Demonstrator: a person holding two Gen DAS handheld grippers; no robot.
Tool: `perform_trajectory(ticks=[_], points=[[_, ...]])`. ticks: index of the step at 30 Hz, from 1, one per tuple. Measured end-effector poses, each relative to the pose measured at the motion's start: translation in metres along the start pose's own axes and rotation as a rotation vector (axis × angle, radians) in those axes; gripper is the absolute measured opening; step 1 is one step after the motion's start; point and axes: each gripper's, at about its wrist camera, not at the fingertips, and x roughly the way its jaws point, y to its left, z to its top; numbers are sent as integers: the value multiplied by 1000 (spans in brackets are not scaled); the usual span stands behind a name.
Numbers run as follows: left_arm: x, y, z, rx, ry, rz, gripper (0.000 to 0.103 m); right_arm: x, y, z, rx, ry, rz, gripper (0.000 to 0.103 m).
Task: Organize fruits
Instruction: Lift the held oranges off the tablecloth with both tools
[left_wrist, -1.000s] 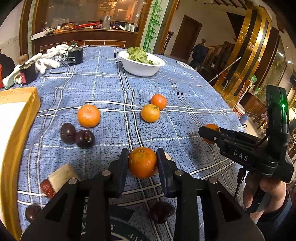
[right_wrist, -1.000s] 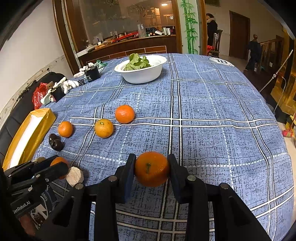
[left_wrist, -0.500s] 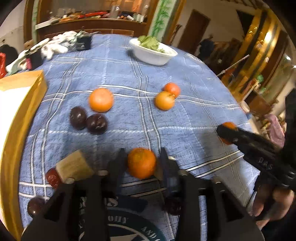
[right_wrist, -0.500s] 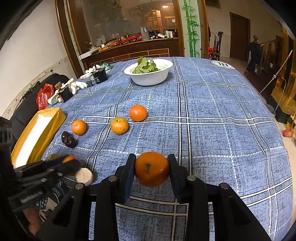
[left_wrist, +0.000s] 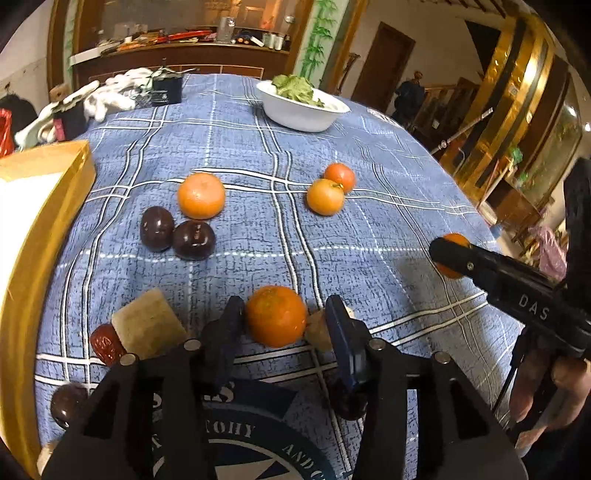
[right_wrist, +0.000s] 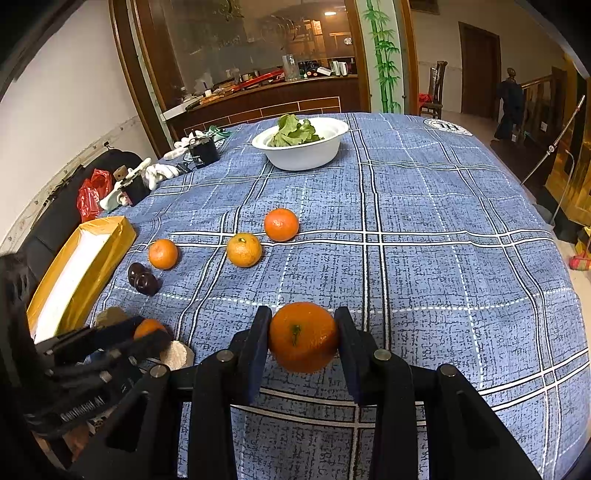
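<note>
My right hand-held gripper (right_wrist: 301, 338) clamps a firm, light, rollable orange (right_wrist: 303, 336) across its middle above the table (right_wrist: 443, 240), while my left hand-held gripper (left_wrist: 284, 319) stands wide around another orange (left_wrist: 276, 315)

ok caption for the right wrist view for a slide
Right gripper holds an orange above the blue plaid tablecloth.

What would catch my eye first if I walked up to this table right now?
Probably the two oranges, one between the fingers of each black tool: the right tool grips an orange above the blue checked cloth, and the left tool has another orange between its fingers. Behind them, three loose oranges and two dark plums lie scattered, with a white bowl of greens at the far side.
</note>
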Motion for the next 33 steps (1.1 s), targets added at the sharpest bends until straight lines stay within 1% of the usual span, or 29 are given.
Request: perform_trajectory(ticks=[2, 3, 4, 5, 6, 8, 12, 14, 16, 18, 21, 22, 23, 26, 27, 28, 29, 30, 31, 33], points=[[0, 3, 2, -25, 7, -6, 42, -1, 0, 0, -3, -3, 1, 36], [-1, 3, 2, -24, 1, 0, 36, -2, 0, 0, -3, -3, 1, 36], [-3, 3, 2, -18, -6, 3, 33, -2, 0, 0, -3, -4, 1, 36], [-4, 2, 2, -13, -8, 3, 29, -3, 0, 0, -3, -4, -1, 36], [-5, 0, 1, -5, -10, 19, 29, -2, 0, 0, -4, -4, -1, 36], [-6, -2, 0, 5, -13, 31, 28, -3, 1, 1, -4, -5, -2, 36], [-10, 2, -1, -17, -7, 12, 28, -8, 3, 2, -8, -14, -1, 36], [-17, 1, -2, -16, -23, 15, 28, -11, 4, 3, -7, -18, 1, 36], [-31, -1, -4, 0, -76, 15, 28, -13, 6, 3, -10, -21, 2, 36], [-36, -3, -5, 17, -86, 26, 28, -16, 7, 2, -9, -25, 5, 36], [-39, 0, -8, 10, -89, 43, 28, -20, 12, 1, -12, -27, 9, 36], [-31, 0, -10, 20, -62, 62, 28, -22, 14, 1, -16, -30, 11, 36], [-17, 1, -10, 23, 25, 51, 31, -24, 16, 0, -19, -34, 12, 36], [-26, 13, -9, -41, -64, 16, 31, -26, 21, -3, -25, -30, 14, 36], [-25, 16, -10, -53, -77, 27, 31, -28, 22, -4, -25, -33, 15, 36], [-22, 19, -11, -50, -61, 37, 31, -30, 21, -6, -22, -34, 16, 36], [-19, 21, -12, -50, -44, 21, 32, -30, 21, -8, -18, -31, 16, 36], [-19, 21, -13, -52, -48, 23, 31, -30, 21, -8, -17, -28, 15, 36], [-19, 18, -15, -35, -55, 41, 31, -29, 20, -9, -15, -26, 15, 36], [-16, 11, -17, -2, -51, 49, 32, -28, 20, -10, -12, -26, 21, 36]])
